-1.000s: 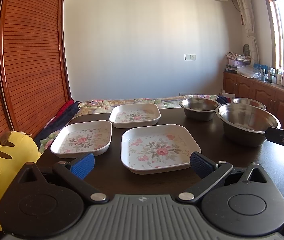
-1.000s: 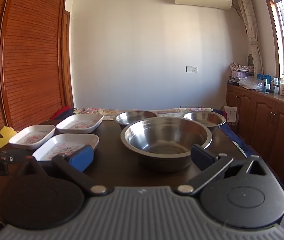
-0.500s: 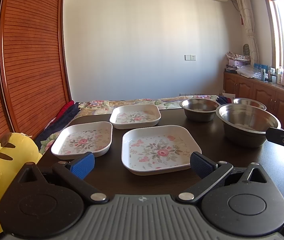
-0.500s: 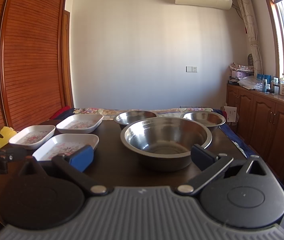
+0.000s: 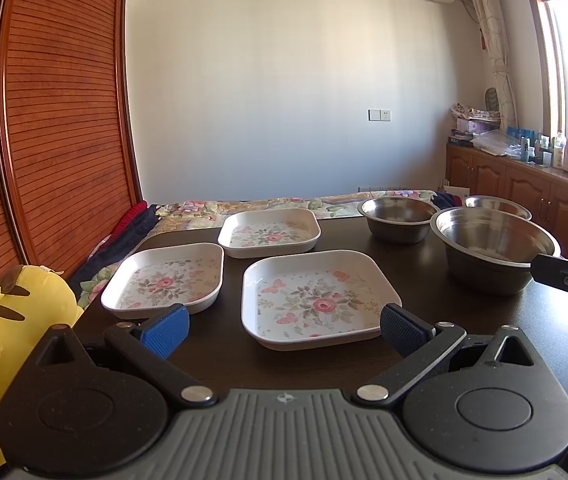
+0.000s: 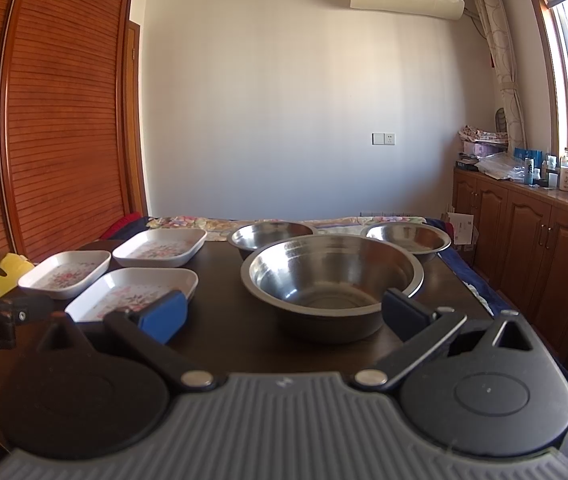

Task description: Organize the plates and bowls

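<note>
Room: we see a dark table (image 5: 220, 344) before a white wall, with a slatted wooden door at the left.
Plates: we count three floral square plates on the table's left half, the nearest plate (image 5: 316, 298) in front of our left gripper (image 5: 284, 326).
Bowls: three steel bowls sit on the right half, the big bowl (image 6: 334, 276) nearest our right gripper (image 6: 284, 314).
Grippers: we hold both with jaws spread apart, gripping nothing, above the table's near edge.
</note>
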Motion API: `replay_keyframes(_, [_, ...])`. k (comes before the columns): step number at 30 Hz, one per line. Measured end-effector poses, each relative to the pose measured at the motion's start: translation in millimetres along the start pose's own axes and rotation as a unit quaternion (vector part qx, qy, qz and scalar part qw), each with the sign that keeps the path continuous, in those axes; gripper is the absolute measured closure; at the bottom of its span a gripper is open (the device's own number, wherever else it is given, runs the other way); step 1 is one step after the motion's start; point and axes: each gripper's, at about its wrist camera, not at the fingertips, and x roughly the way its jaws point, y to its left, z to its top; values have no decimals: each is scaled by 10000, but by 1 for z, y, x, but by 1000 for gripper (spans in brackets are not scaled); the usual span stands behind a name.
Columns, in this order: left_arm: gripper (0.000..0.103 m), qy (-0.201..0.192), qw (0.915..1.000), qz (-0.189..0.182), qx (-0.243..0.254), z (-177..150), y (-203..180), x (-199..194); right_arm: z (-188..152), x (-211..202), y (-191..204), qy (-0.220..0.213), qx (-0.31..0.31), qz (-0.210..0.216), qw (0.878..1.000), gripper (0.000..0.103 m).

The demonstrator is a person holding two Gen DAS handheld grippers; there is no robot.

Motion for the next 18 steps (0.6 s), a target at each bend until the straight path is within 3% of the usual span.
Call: replay_keyframes(18, [1,67,10000,-27,6,-8,-4,3,-2,1,1,34,-20,29,10000,0])
